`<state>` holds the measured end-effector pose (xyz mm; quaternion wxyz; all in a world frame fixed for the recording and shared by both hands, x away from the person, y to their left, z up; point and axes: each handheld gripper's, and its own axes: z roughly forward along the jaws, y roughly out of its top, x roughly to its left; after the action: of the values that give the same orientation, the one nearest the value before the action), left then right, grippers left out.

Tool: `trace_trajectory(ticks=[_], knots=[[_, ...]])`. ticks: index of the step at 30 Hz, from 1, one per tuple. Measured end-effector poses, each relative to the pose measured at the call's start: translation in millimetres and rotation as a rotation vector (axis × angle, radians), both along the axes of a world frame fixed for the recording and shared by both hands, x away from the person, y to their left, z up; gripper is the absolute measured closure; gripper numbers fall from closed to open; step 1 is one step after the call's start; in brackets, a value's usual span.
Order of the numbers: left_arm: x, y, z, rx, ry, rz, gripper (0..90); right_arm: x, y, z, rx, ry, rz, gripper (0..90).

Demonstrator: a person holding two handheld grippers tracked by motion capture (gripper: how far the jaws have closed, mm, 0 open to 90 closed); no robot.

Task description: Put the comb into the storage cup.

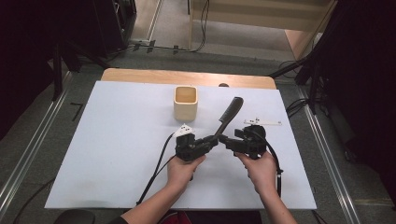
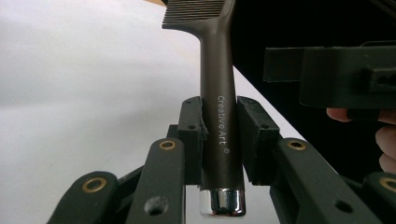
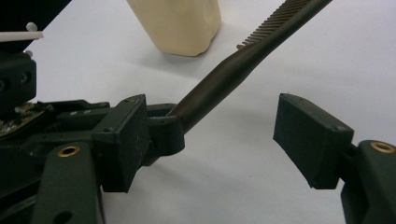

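A dark comb [image 1: 229,114] with a silver end cap slants up off the white table board [image 1: 116,154], teeth end pointing to the far right. My left gripper [image 1: 212,140] is shut on its handle [image 2: 219,135], which reads "Creative Art". My right gripper [image 1: 227,139] faces the left one from the right, just beside the handle's lower end. In the right gripper view the right gripper [image 3: 215,140] stands open, nothing between its pads [image 3: 310,140], and the comb handle [image 3: 219,79] rises from the left gripper's jaws [image 3: 159,128] beyond.
A beige square cup [image 1: 185,103] stands upright behind the grippers, left of the comb; it also appears as the cup [image 3: 177,23] in the right gripper view. Cables trail from both grippers toward the front edge. The board's wooden rim [image 1: 187,77] runs along the back.
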<state>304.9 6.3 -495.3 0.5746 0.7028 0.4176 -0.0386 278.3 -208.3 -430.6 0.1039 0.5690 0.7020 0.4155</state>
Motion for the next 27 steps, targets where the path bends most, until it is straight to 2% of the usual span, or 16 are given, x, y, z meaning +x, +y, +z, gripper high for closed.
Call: trace_trajectory(ticks=[6, 10, 12, 14, 18, 21, 27], knots=[[0.3, -4.1, -3.0, -0.03, -0.011, 0.026, 73.5, 8.7, 1.0, 1.6, 0.032, 0.028, -0.037, 28.8], [-2.5, -9.3, -4.1, -0.04, -0.025, 0.038, 73.5, 15.5, 6.9, 3.5, 0.028, 0.031, -0.056, 29.4], [-3.2, -10.5, -4.8, -0.043, -0.018, 0.041, 73.5, 18.6, 7.7, 2.9, 0.05, 0.039, -0.067, 29.7], [-3.1, -11.0, -5.9, -0.05, -0.017, 0.048, 73.5, 20.9, 8.9, 2.9, 0.039, 0.036, -0.081, 29.6], [-3.2, -11.8, -6.5, -0.069, -0.016, 0.066, 73.5, 26.4, 9.6, 1.9, 0.053, 0.068, -0.105, 29.6], [-2.7, -12.9, -7.3, -0.082, -0.007, 0.069, 73.5, 29.2, 10.6, -0.3, 0.05, 0.07, -0.114, 29.6], [-3.1, -14.3, -8.3, -0.08, -0.004, 0.077, 73.5, 35.2, 12.8, -5.2, 0.058, 0.093, -0.126, 30.7]])
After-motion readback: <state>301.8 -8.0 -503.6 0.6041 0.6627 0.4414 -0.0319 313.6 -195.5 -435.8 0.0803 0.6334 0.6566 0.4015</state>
